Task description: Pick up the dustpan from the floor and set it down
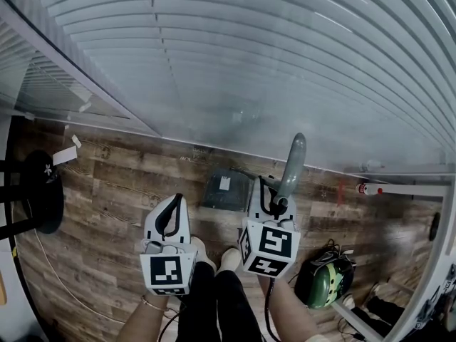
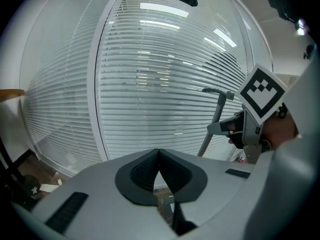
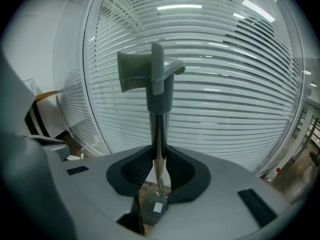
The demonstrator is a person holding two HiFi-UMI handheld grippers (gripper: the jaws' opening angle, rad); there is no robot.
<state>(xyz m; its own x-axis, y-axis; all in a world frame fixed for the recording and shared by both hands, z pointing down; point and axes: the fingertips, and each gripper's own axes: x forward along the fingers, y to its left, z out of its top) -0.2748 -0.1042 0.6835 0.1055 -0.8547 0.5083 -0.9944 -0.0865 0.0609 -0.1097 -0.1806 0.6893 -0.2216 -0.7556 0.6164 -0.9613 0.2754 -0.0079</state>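
- Head view: the right gripper (image 1: 273,198) is clenched on the shaft of the dustpan (image 1: 226,189). The dustpan's handle (image 1: 293,161) rises above the jaws and its pan hangs ahead of and below them, over the wooden floor (image 1: 114,184). The left gripper (image 1: 173,204) hovers just beside, apart from the dustpan.
- Left gripper view: the left gripper (image 2: 159,156) has its jaws pressed together on nothing. Off to its right, the right gripper (image 2: 235,129) grips the dustpan (image 2: 218,111) upright.
- Right gripper view: the right gripper (image 3: 159,156) has its pads squeezing the thin shaft of the dustpan (image 3: 157,109), with the pan beneath the jaws. Whether the pan touches the floor cannot be told.
- Judgement: the pick-up looks done and setting down remains. That calls for lowering straight until the pan rests flat, then releasing without letting the tall handle topple.
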